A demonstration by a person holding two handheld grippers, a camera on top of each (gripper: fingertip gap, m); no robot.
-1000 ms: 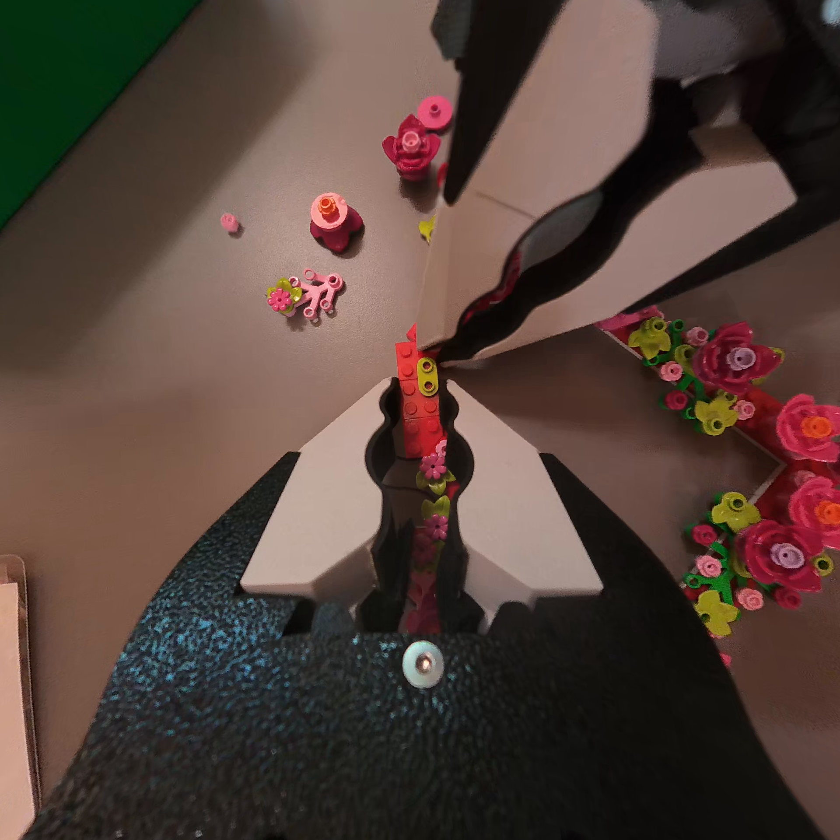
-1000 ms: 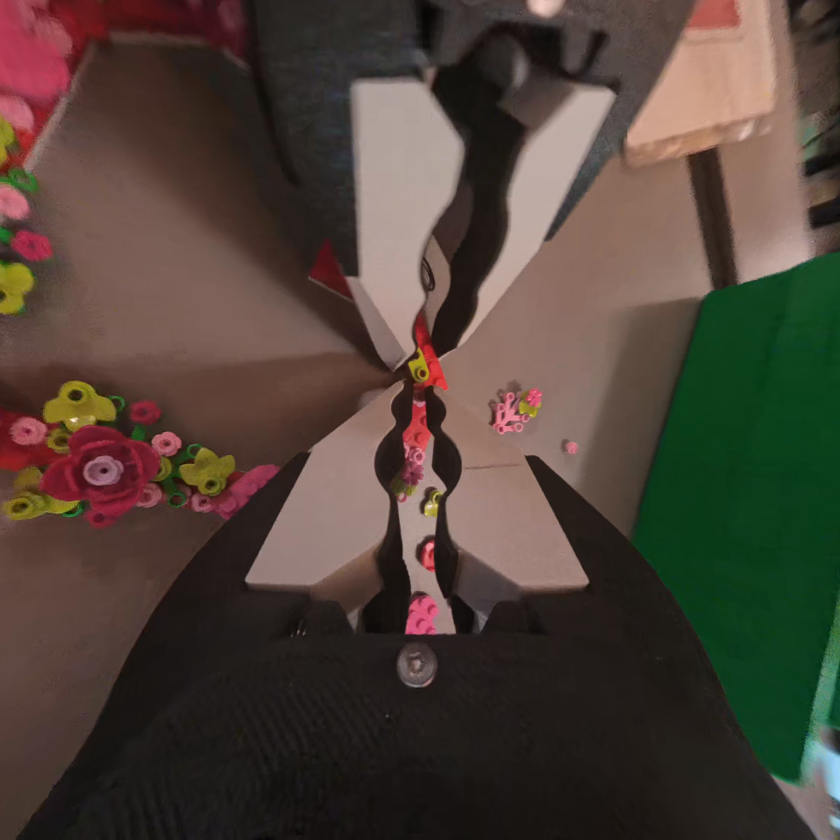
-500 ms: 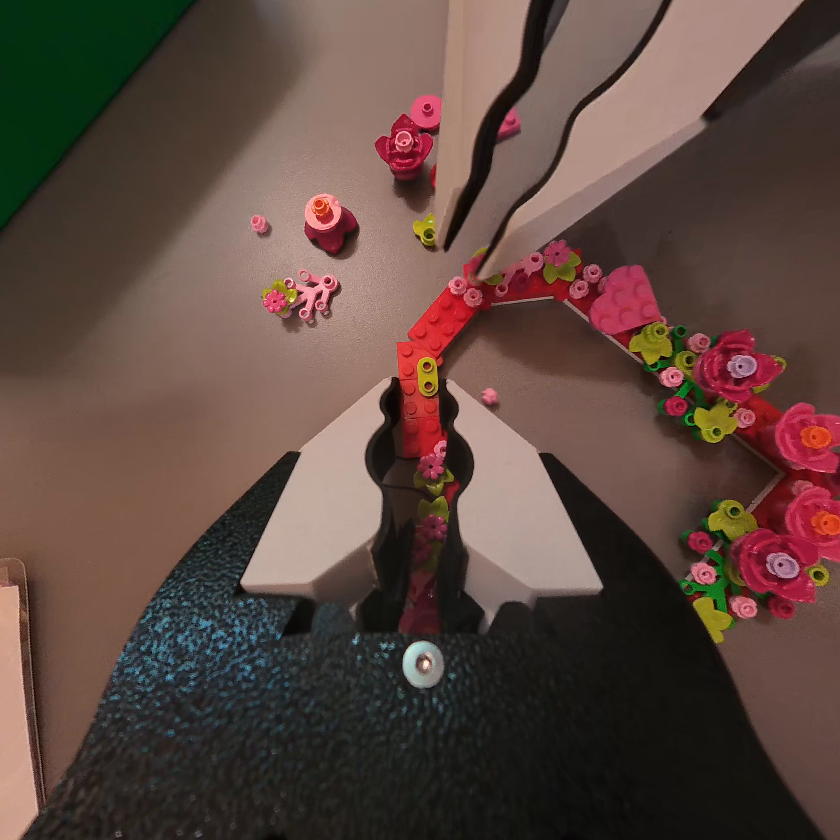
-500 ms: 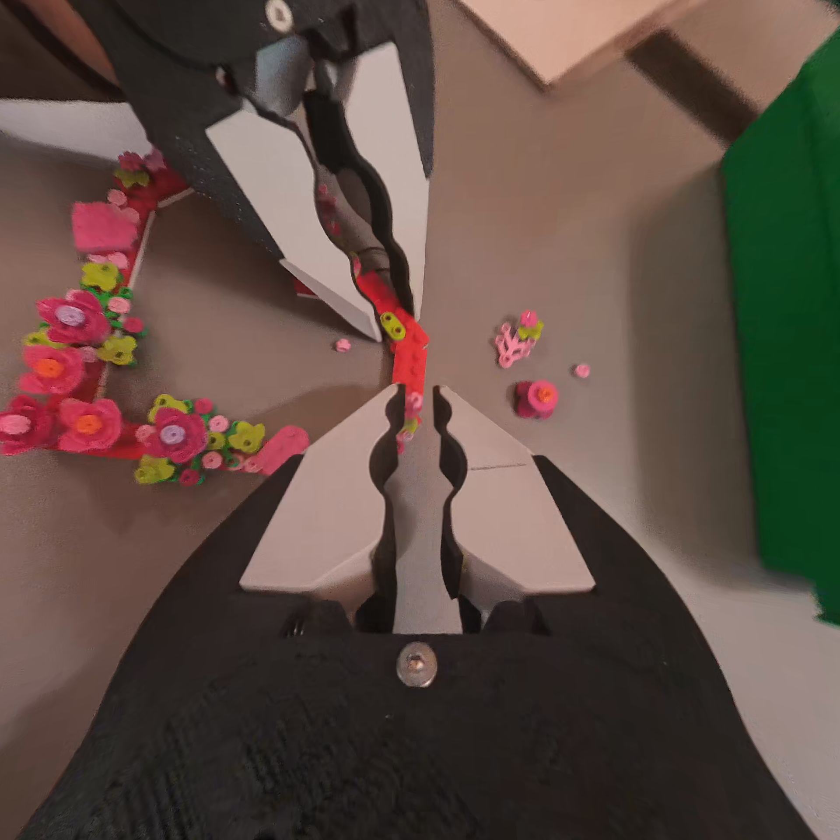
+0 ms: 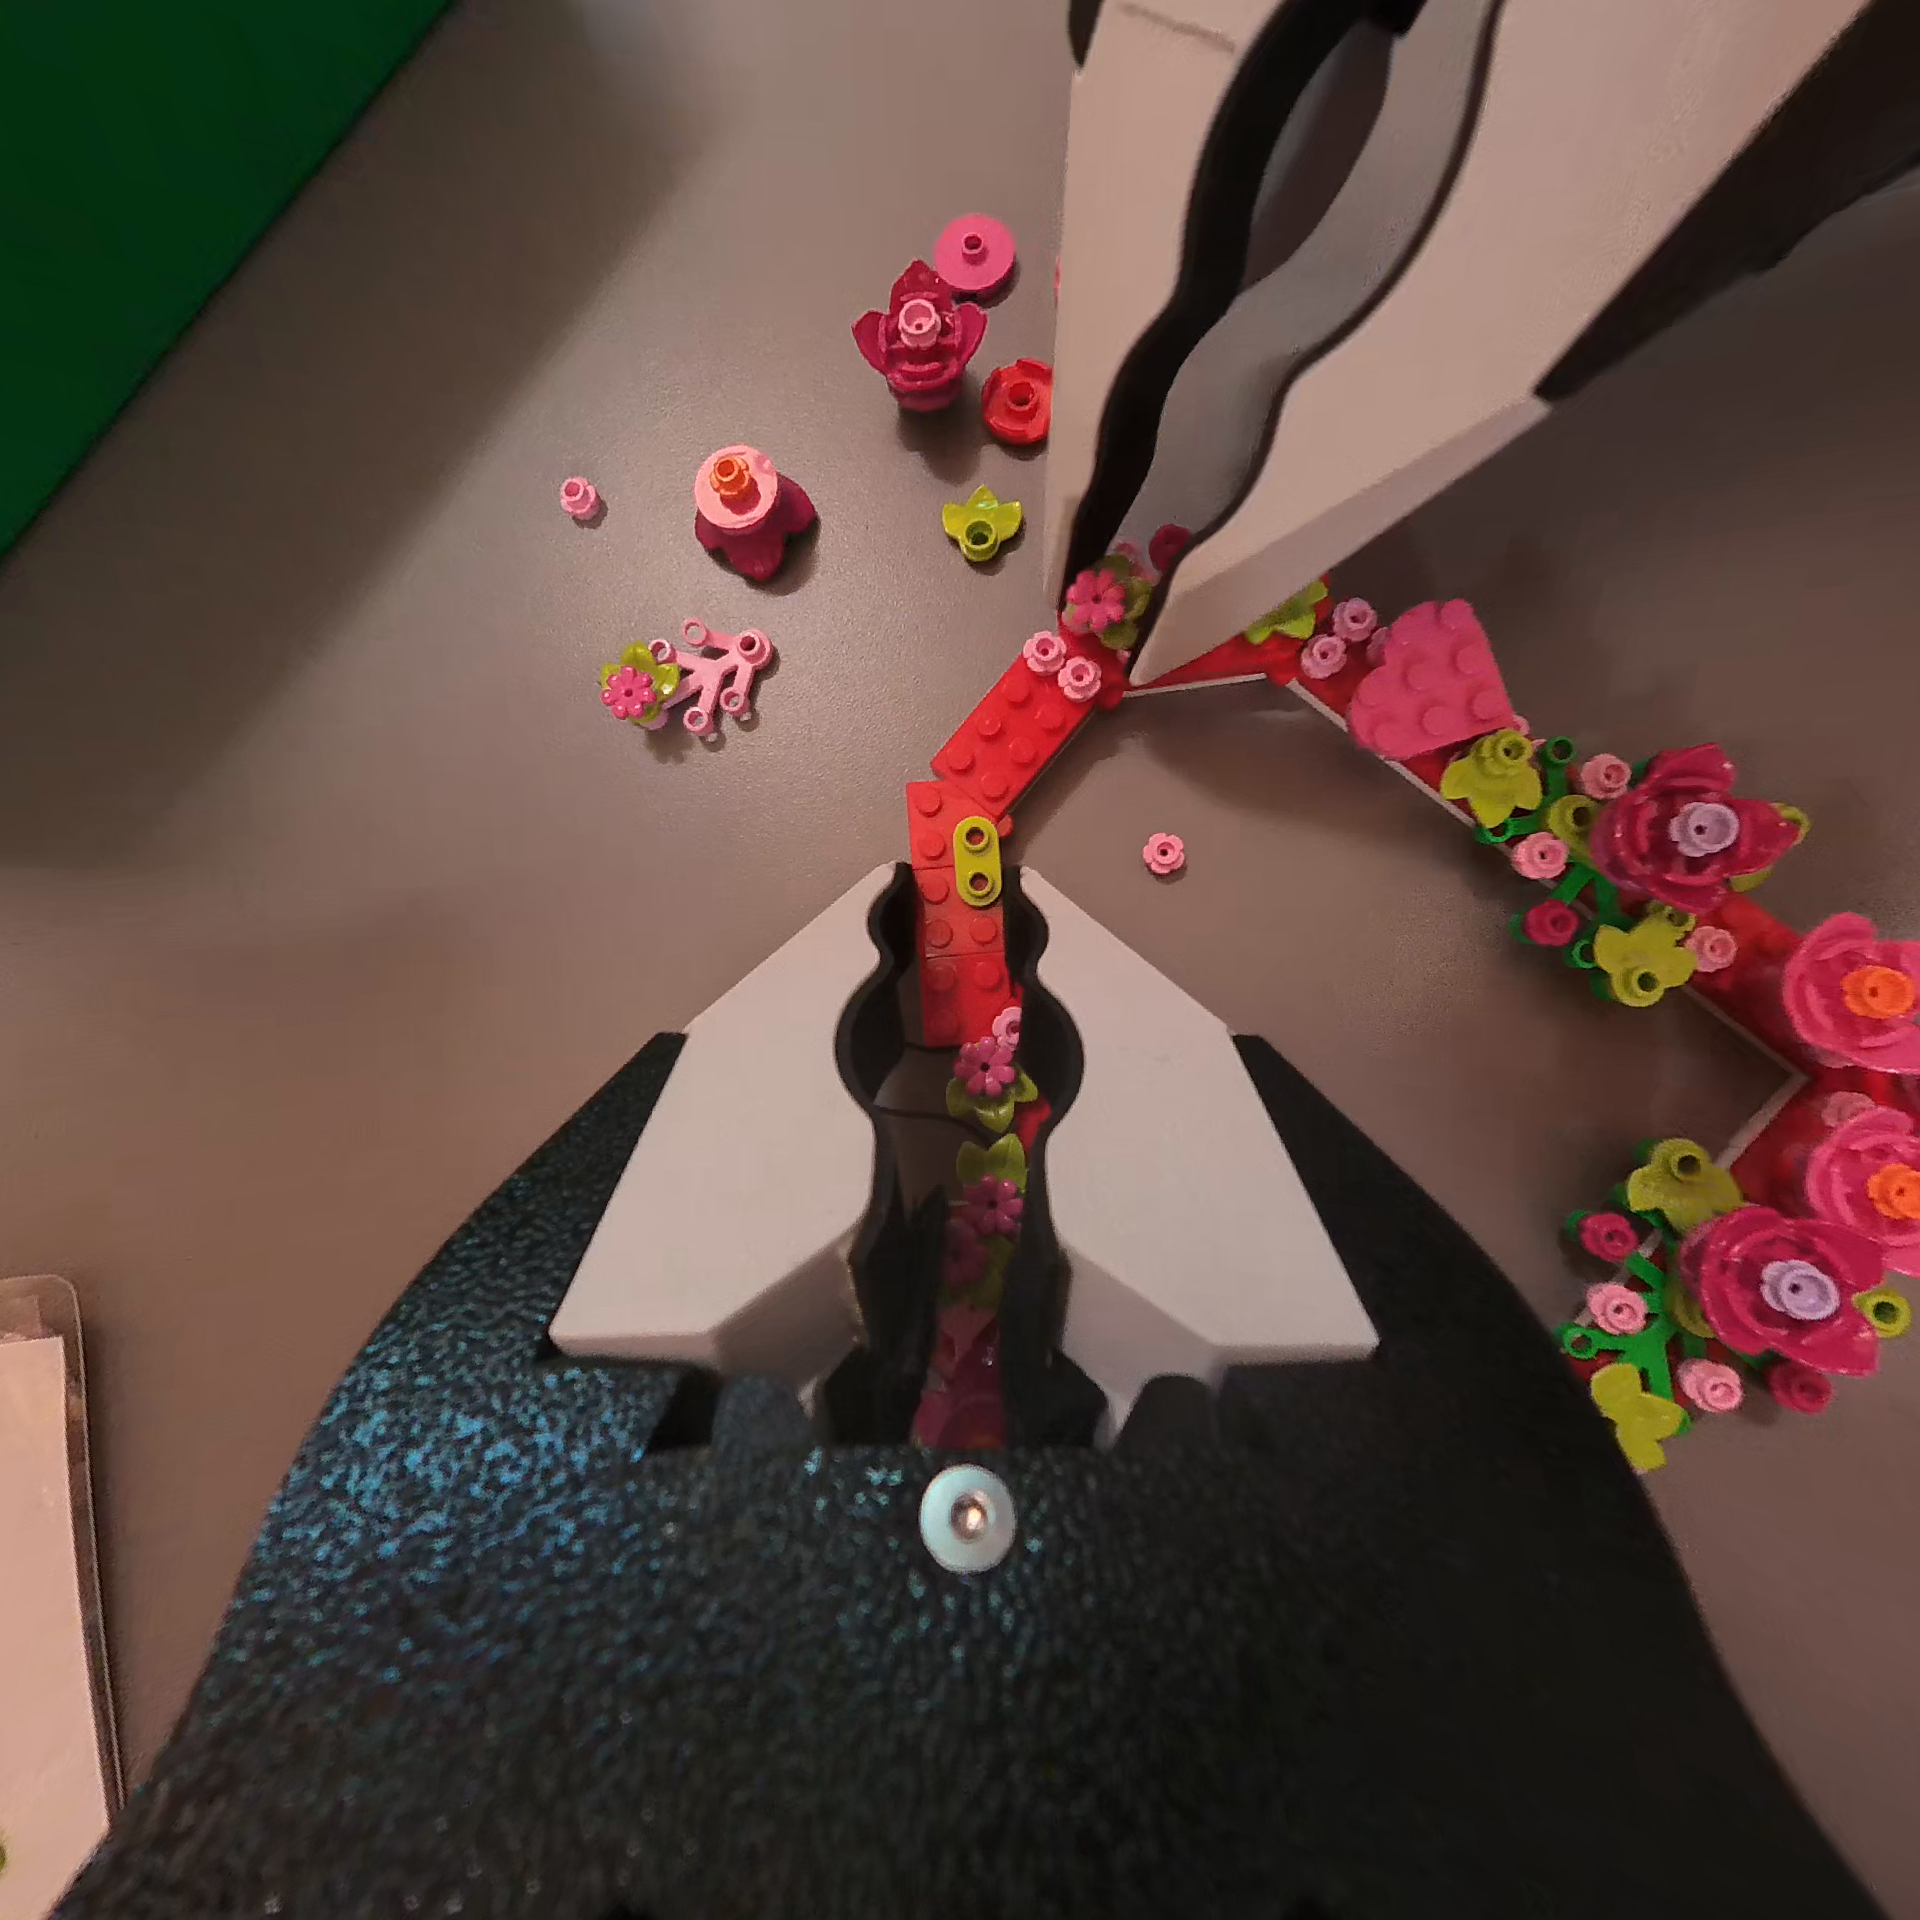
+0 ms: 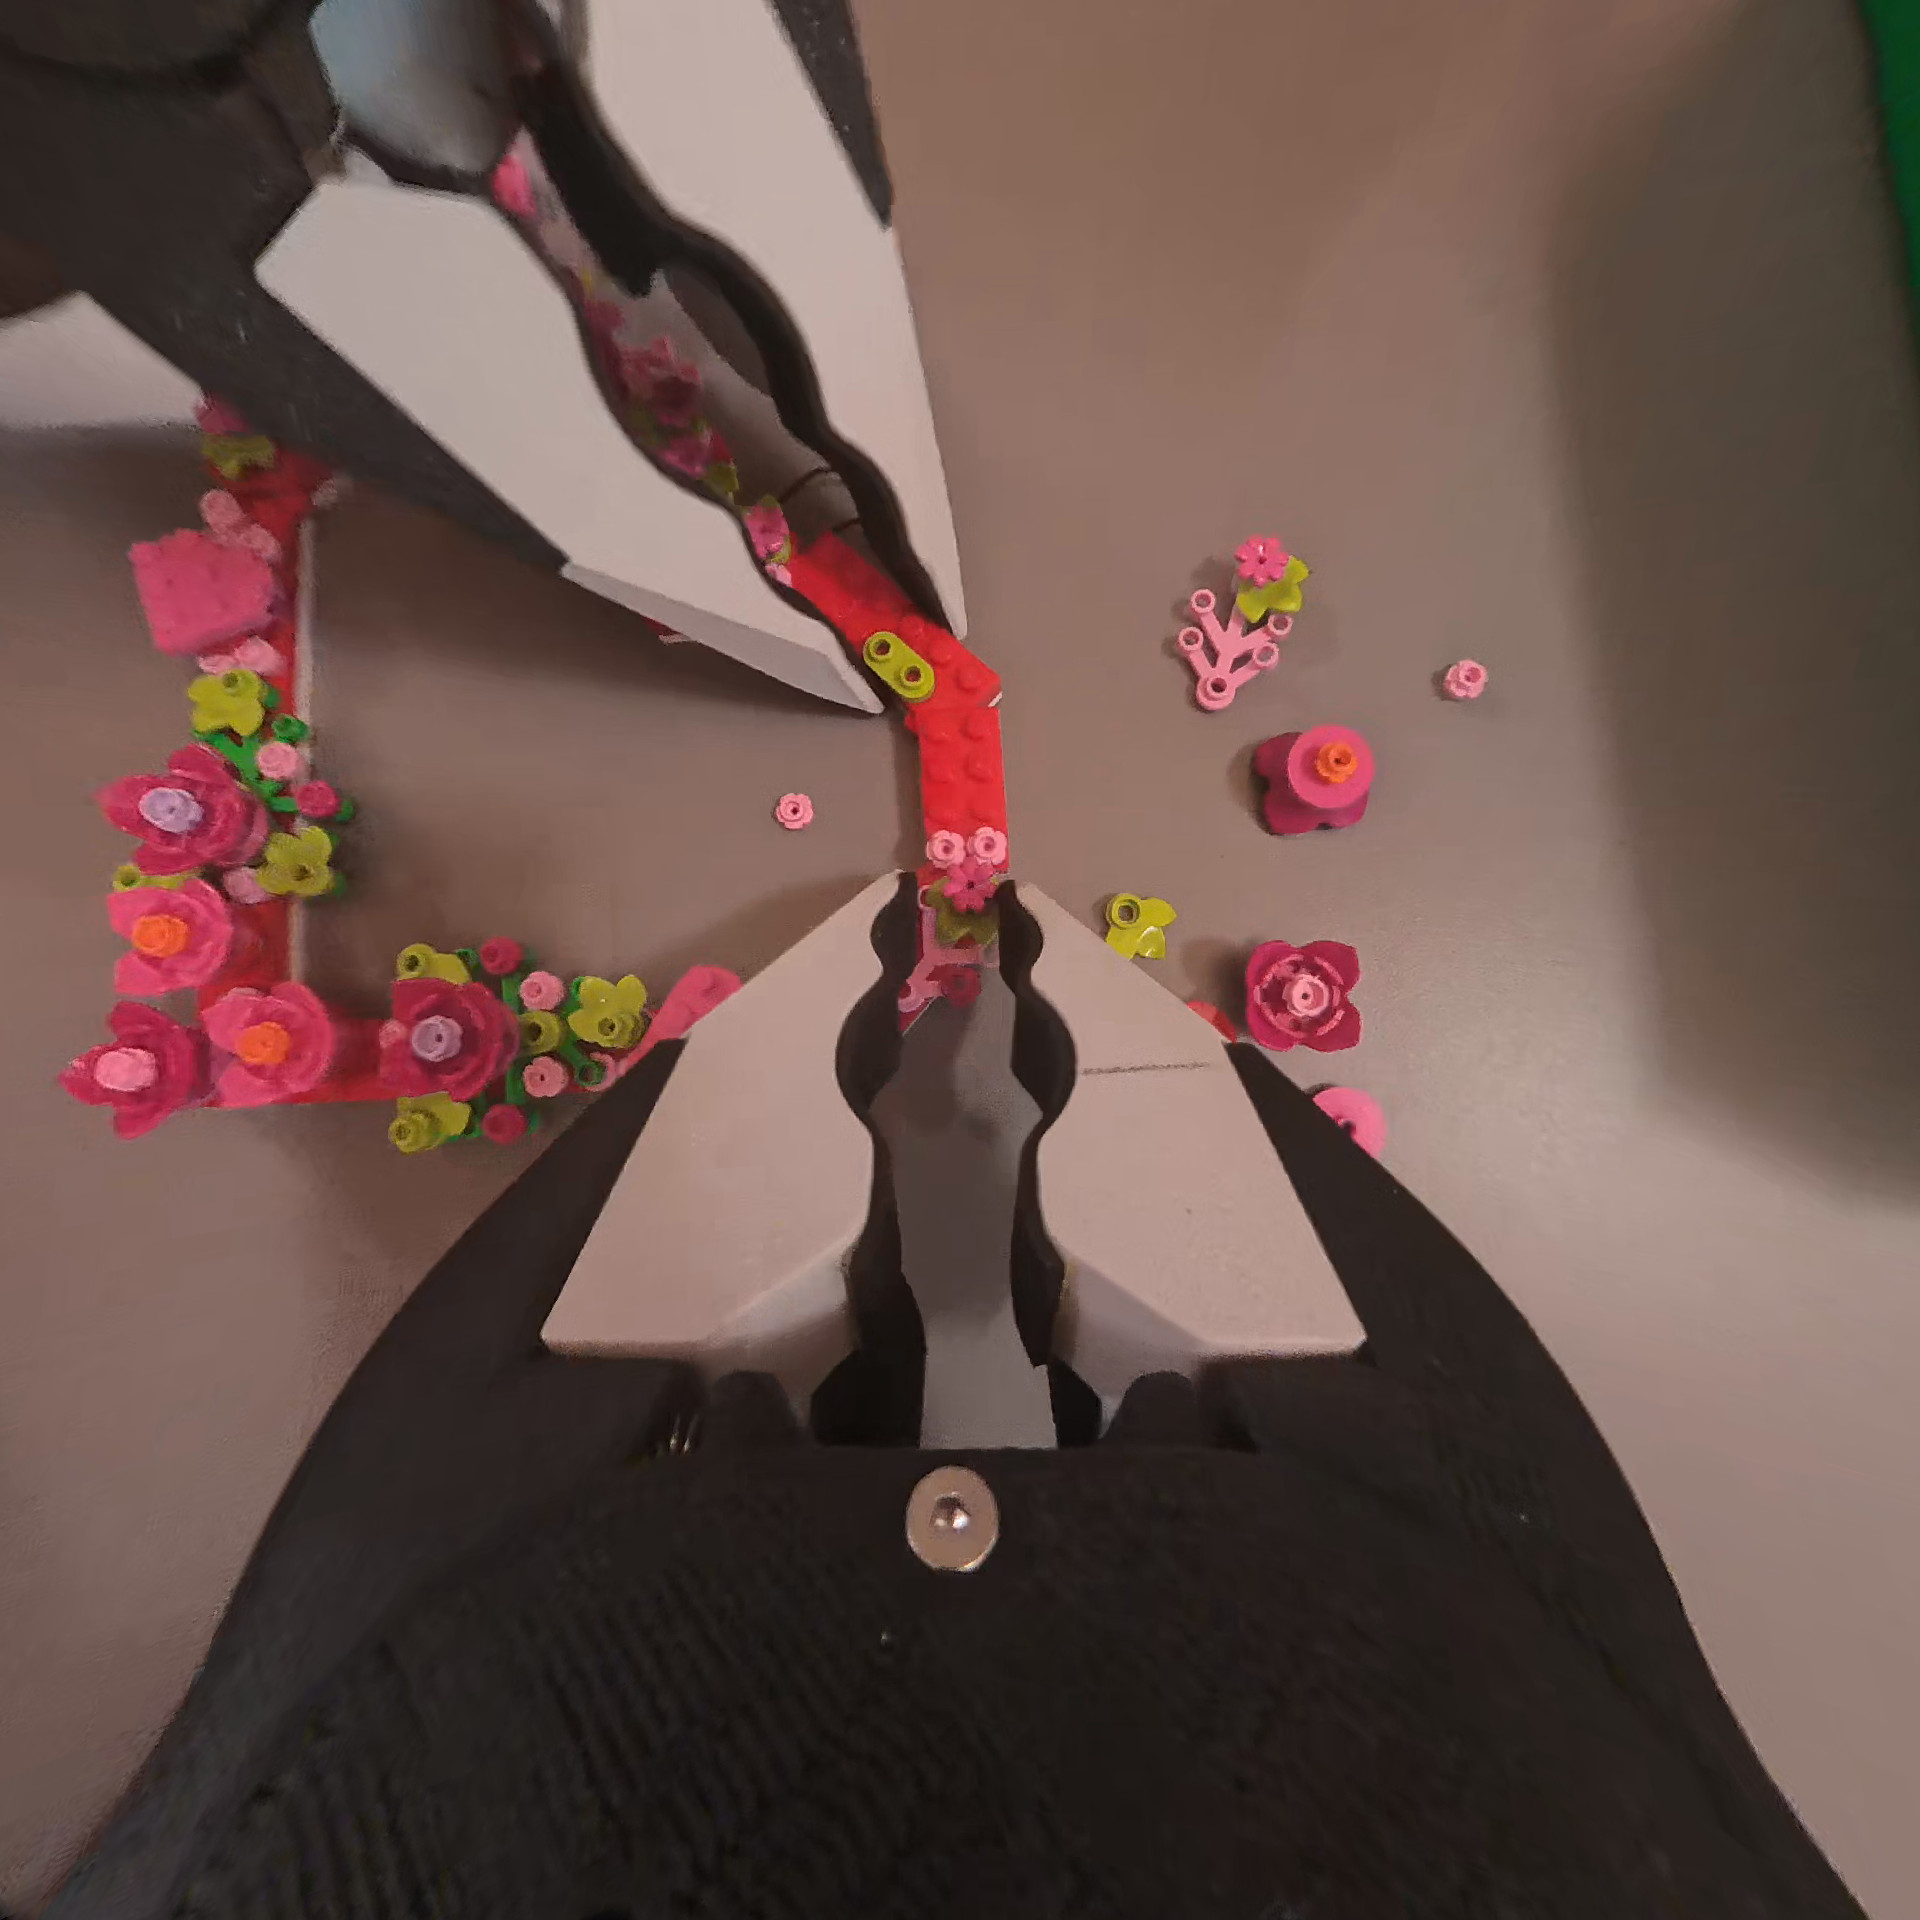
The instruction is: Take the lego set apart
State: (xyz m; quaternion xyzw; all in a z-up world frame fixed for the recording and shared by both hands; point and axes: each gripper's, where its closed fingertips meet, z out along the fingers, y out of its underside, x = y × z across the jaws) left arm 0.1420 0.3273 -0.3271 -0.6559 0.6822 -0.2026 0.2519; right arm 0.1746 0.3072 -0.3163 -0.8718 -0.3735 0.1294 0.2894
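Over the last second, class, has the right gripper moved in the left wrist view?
Yes. Against the unmoved loose pink branch piece, the right gripper has shifted along the red frame, away from the lime plate and towards the pink heart.

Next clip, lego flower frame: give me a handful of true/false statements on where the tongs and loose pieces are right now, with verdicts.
1. The left tongs are shut on the red frame. True.
2. The right tongs sit well away from the frame. False: their tips flank a magenta flower on it.
3. A small pink stud lies loose inside the frame's bend. True.
4. All the roses are still on the frame. False: a dark rose lies apart on the table.
5. A lime two-hole plate sits on the red frame just beyond the left tongs' tips. True.
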